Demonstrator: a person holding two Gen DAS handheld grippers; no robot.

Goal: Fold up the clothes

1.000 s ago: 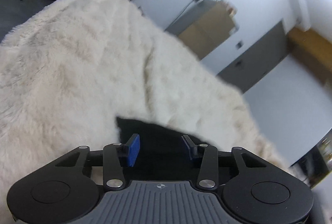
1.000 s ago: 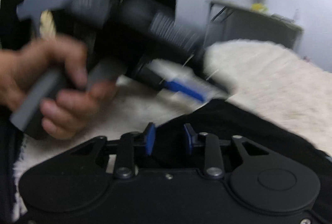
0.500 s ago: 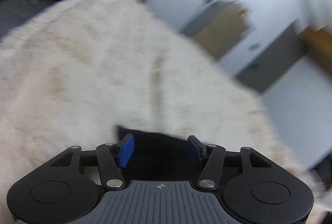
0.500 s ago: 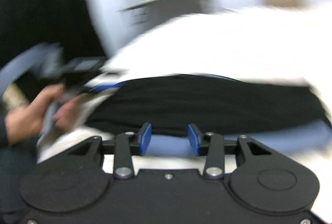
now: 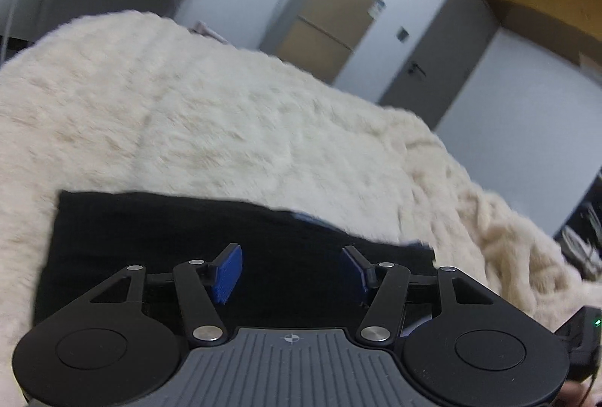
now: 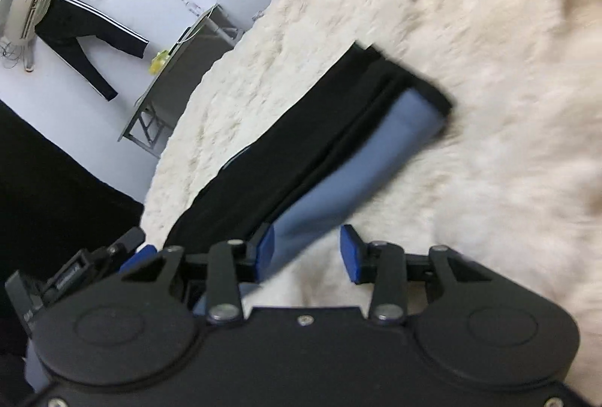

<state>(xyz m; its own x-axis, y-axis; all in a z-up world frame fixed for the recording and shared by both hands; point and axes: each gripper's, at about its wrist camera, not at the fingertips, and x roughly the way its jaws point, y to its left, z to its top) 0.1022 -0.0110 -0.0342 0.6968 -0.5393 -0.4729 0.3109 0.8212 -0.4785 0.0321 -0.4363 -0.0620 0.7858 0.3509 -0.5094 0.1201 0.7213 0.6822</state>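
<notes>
left hand-held gripper (image 5: 291, 271): jaws wide, empty, over black garment (image 5: 169, 230) | right hand-held gripper (image 6: 306, 250): jaws apart, empty, garment's blue layer ahead-left on furry blanket (image 6: 470, 68) | risk: closing pinches blanket pile, dragging 2 stacked layers askew

Left gripper (image 5: 291, 269) over the dark garment (image 5: 188, 230)

Its blue-padded jaws stand wide apart above the black cloth, gripping nothing; the cloth lies flat on a cream fluffy blanket (image 5: 225, 121), with a beige fridge (image 5: 320, 26) beyond.
</notes>
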